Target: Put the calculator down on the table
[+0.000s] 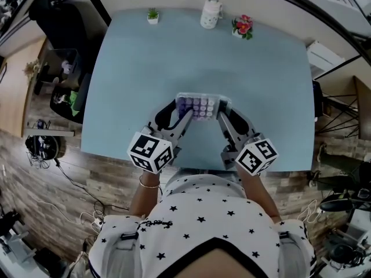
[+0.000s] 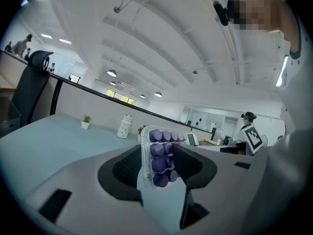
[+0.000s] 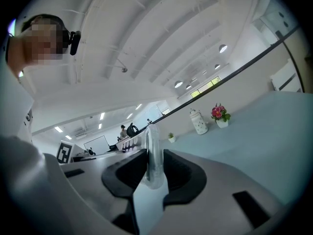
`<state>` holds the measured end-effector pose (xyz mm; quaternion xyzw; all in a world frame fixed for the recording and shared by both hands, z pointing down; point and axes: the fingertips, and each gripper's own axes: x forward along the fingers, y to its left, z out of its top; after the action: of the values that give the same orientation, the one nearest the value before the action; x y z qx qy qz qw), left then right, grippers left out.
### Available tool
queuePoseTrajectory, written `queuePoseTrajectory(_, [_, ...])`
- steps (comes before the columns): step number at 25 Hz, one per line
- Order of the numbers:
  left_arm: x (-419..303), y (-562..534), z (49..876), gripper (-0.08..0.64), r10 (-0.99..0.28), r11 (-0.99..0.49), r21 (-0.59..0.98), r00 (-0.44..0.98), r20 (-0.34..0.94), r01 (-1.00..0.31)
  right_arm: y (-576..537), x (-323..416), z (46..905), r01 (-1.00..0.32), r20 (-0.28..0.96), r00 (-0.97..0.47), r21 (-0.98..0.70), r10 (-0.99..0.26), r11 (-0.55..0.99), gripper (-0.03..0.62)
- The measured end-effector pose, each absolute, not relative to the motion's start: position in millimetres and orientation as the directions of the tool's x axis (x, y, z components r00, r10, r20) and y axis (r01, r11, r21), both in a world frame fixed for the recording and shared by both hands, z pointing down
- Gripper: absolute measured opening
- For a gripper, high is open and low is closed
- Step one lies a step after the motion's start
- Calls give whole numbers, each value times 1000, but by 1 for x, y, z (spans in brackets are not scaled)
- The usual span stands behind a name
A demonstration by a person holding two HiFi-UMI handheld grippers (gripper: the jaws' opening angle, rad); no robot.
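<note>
While the left gripper (image 1: pixel 181 114) and right gripper (image 1: pixel 227 118) each clamp one end, the clear-cased, purple-keyed calculator (image 1: pixel 202 105) hangs over the near edge of the pale blue table (image 1: pixel 139 74); a small potted plant (image 1: pixel 153 15), white ceramic jar (image 1: pixel 211 14) and red flowers (image 1: pixel 243 26) line its far edge.

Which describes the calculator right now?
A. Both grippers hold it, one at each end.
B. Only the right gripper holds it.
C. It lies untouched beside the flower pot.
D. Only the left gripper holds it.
A: the left gripper and the right gripper each clamp one end of the calculator.
</note>
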<state>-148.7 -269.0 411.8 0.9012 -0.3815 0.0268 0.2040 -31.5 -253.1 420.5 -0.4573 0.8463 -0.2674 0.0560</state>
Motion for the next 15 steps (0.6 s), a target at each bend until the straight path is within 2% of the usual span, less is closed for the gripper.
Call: queuePoseTrajectory(15, [-128,-289,471,207,-638,-570,410,698,325,-712,-273,-13,478,-738,269,-593,-560,-759,378,103])
